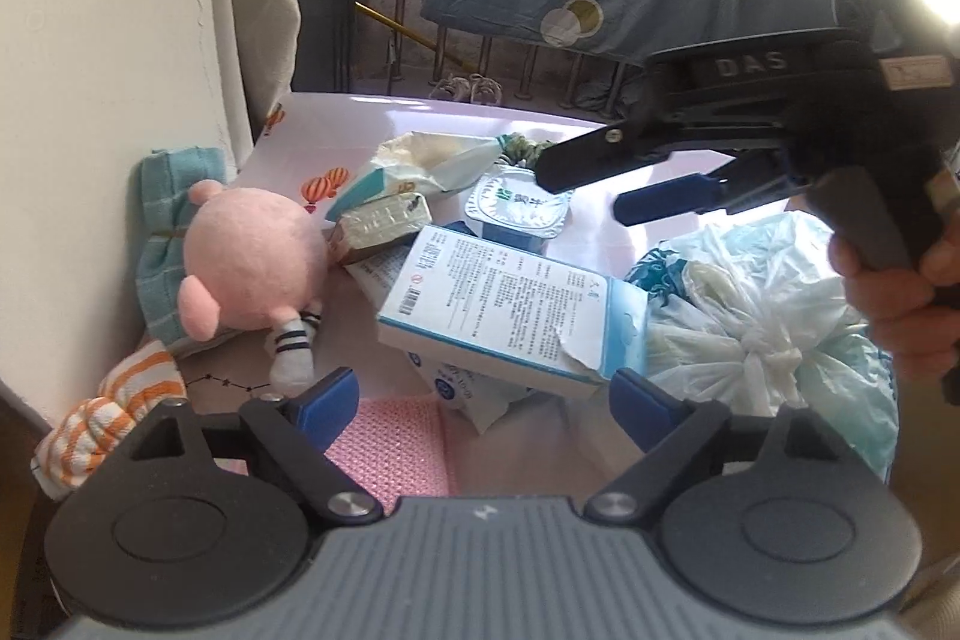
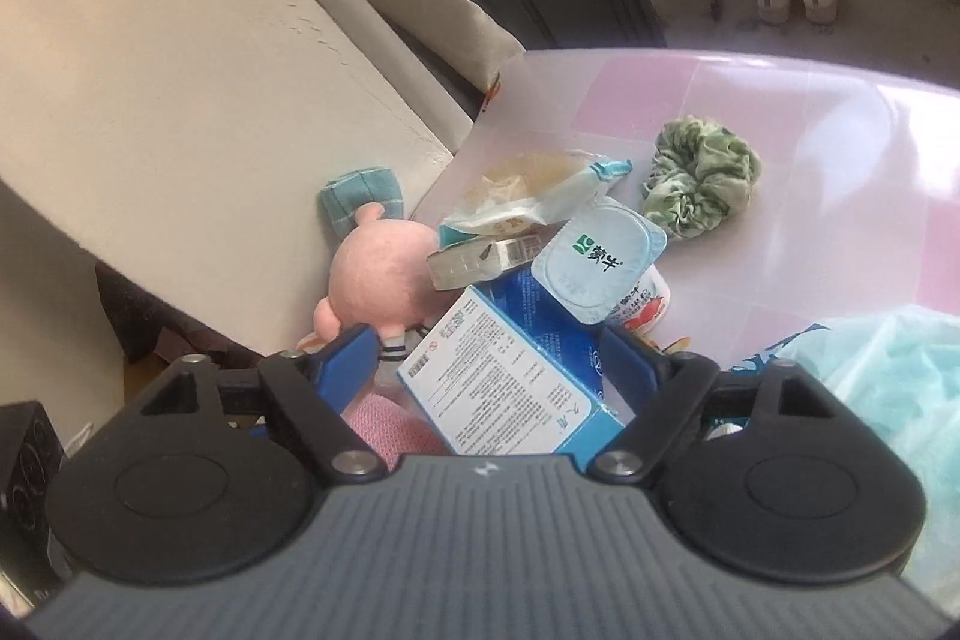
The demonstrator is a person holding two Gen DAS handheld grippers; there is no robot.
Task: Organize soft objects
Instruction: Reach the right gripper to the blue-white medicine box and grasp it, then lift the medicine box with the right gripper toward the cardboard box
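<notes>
A pink plush toy lies at the table's left beside a teal cloth and an orange-striped sock. A pink knitted cloth lies just in front of my left gripper, which is open and empty above it. A green scrunchie lies at the far side. My right gripper is open and empty, hovering over the blue-and-white box; it also shows in the left wrist view. The plush shows left of it.
A blue-and-white carton, a yogurt cup, snack wrappers and a small foil box clutter the pink table. A knotted white plastic bag sits at the right. A wall borders the left.
</notes>
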